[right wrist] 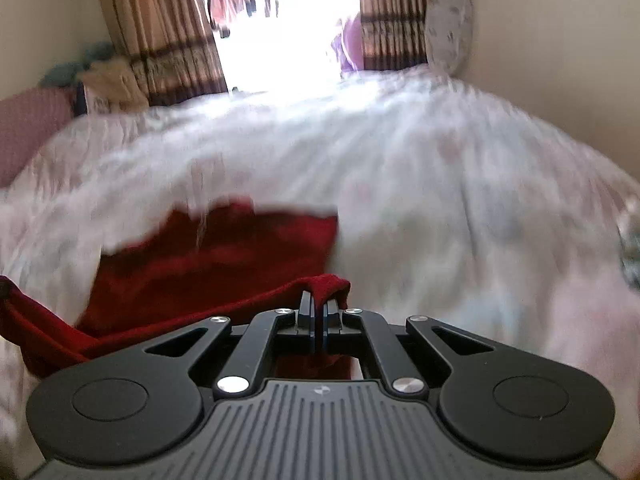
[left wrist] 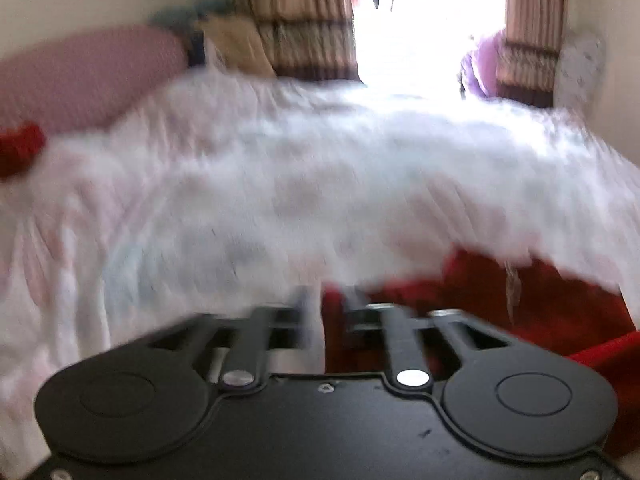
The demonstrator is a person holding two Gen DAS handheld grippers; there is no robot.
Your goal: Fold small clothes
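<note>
The red garment [right wrist: 216,248] lies on the near part of the bed [right wrist: 440,160], spread over the pale sheet, with one edge lifted toward the cameras. The right gripper [right wrist: 320,312] has its jaws closed on a bunched corner of that cloth, which pokes up just above the tips, and a taut hem runs from there away to the left. In the left wrist view, heavily blurred, the left gripper [left wrist: 324,300] has its jaws standing apart; red cloth shows in the gap between them, but the pads do not seem to press on it, so the corner looks released rather than held.

The step in hand looks like a fold in mid-course: one corner is carried by the right gripper while the left has let go. A second red piece [left wrist: 20,148] lies at the far left of the bed, beside a pink pillow [left wrist: 88,72].

Next, the right corner probably needs laying down squarely on the garment's far edge, so the layers match, before the jaws open; the left gripper would need a fresh hold or a smoothing pass.
</note>
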